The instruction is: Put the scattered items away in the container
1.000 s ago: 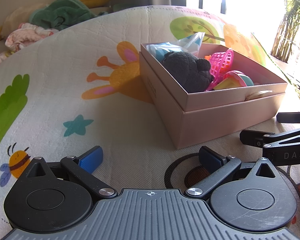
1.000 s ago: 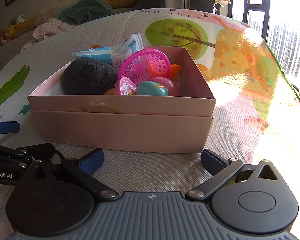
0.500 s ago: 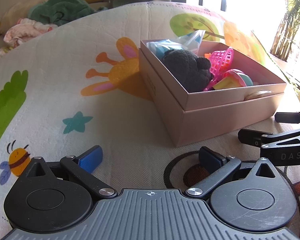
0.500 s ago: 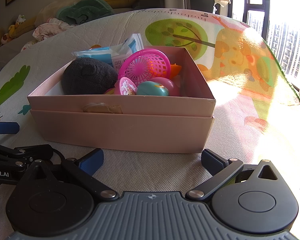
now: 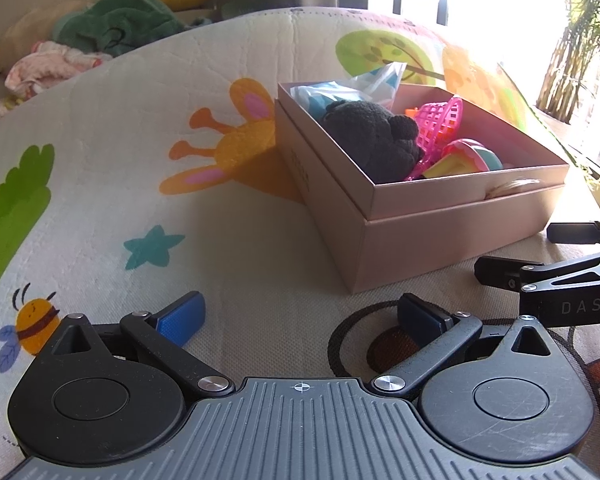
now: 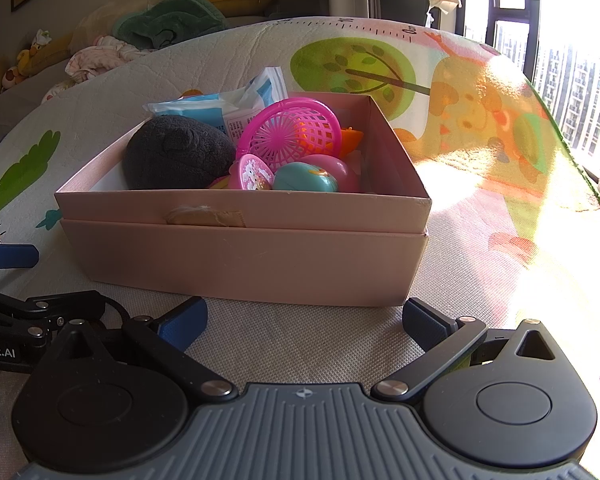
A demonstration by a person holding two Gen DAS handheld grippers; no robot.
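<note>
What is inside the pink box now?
The pink box holds a dark plush toy, a pink plastic basket, a blue-white packet and small colourful toys. Whatever lies beneath them is covered.

The box [image 6: 244, 258] rests on the play mat [image 6: 308, 344]. Inside the box, the plush toy [image 6: 176, 158] lies at the left, the packet [image 6: 220, 106] behind it, the basket [image 6: 290, 132] right of centre, and the small round toys [image 6: 304, 176] in front of the basket. A pile of fabric [image 6: 140, 36] lies beyond the mat, behind and left of the box.
</note>
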